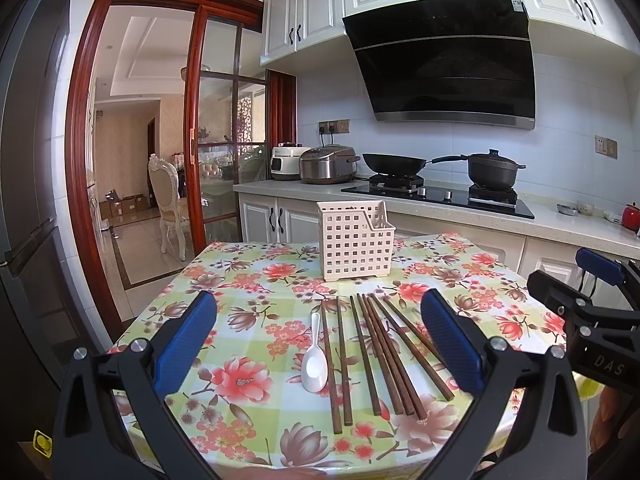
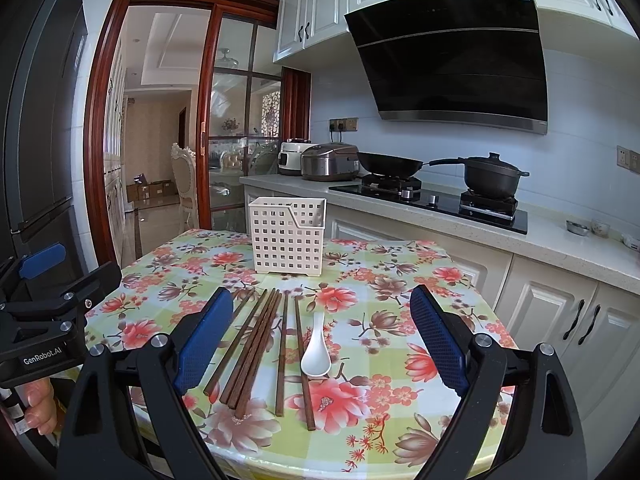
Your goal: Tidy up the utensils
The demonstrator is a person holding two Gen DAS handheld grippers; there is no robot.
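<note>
Several dark wooden chopsticks (image 1: 384, 356) lie side by side on the floral tablecloth (image 1: 256, 280), with a white ceramic spoon (image 1: 315, 364) at their left. A cream perforated utensil holder (image 1: 354, 242) stands upright behind them. My left gripper (image 1: 318, 340) is open and empty, hovering above the near ends of the utensils. In the right wrist view the chopsticks (image 2: 256, 344), spoon (image 2: 316, 354) and holder (image 2: 287, 238) show between the pads of my right gripper (image 2: 320, 338), which is open and empty. The right gripper also shows at the right edge of the left wrist view (image 1: 592, 296).
The table (image 2: 400, 280) stands in a kitchen. Behind it runs a counter (image 1: 560, 220) with a gas hob, a wok (image 1: 394, 162), a black pot (image 1: 494, 168) and two rice cookers (image 1: 326, 164). A sliding glass door (image 1: 224, 140) opens at the left.
</note>
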